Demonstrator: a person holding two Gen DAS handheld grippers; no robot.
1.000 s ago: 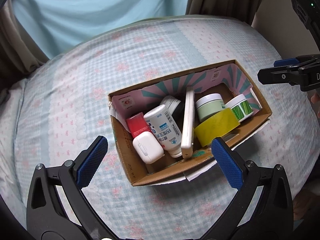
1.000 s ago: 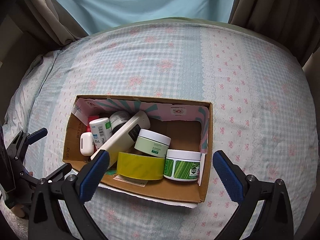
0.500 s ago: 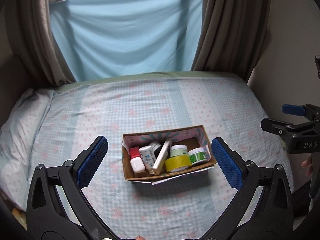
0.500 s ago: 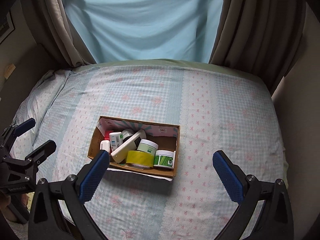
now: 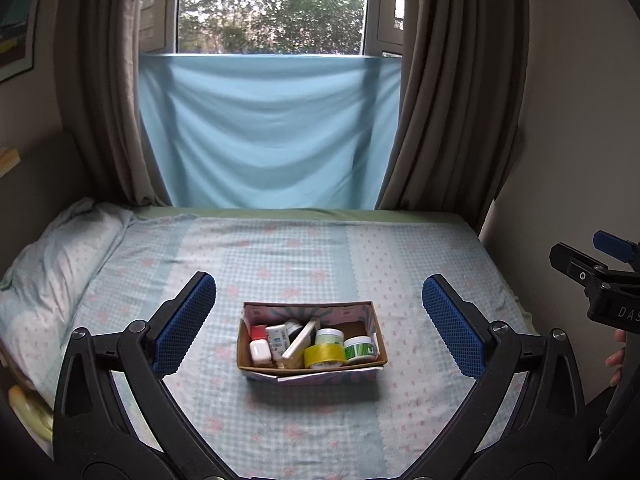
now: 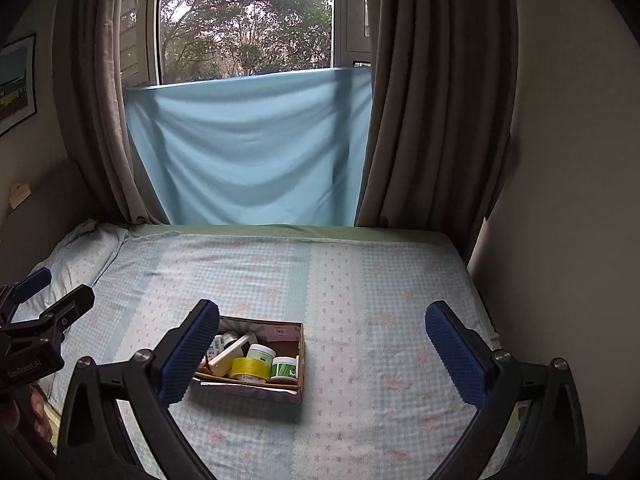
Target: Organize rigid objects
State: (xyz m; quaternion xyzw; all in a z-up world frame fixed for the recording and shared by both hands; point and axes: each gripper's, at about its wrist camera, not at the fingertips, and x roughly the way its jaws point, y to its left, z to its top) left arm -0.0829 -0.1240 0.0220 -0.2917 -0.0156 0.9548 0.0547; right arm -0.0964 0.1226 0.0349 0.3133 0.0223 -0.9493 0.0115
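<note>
A cardboard box [image 5: 312, 362] is seen resting on the bed [image 5: 304, 256], roughly in the middle of the checked cover and toward its near half. The rigid objects are all packed inside it: a white case [image 5: 259, 351] and a red-capped item [image 5: 257, 332] at the left end, a white bottle [image 5: 277, 340] beside them, a flat cream-coloured slab [image 5: 300, 343] leaning on its edge across the middle, a yellow tape roll [image 5: 324, 356] at the near wall, a pale green jar [image 5: 329, 336] behind it, and a green-striped jar [image 5: 360, 349] at the right end. Nothing is seen lying loose on the cover.

The left gripper [image 5: 318, 324] is held high and well back from the box, its jaws spread wide with nothing between them. The right gripper [image 6: 320, 354] is likewise held well back, jaws released and empty; the box lies to the left of its centre line.

From this layout the gathering step appears finished, or else no unpacking has begun; which of the two cannot be told. If more sorting is wanted, the next move would call for a descent toward the box and a grasp across a narrow item, the tilted slab being the awkward one.
</note>
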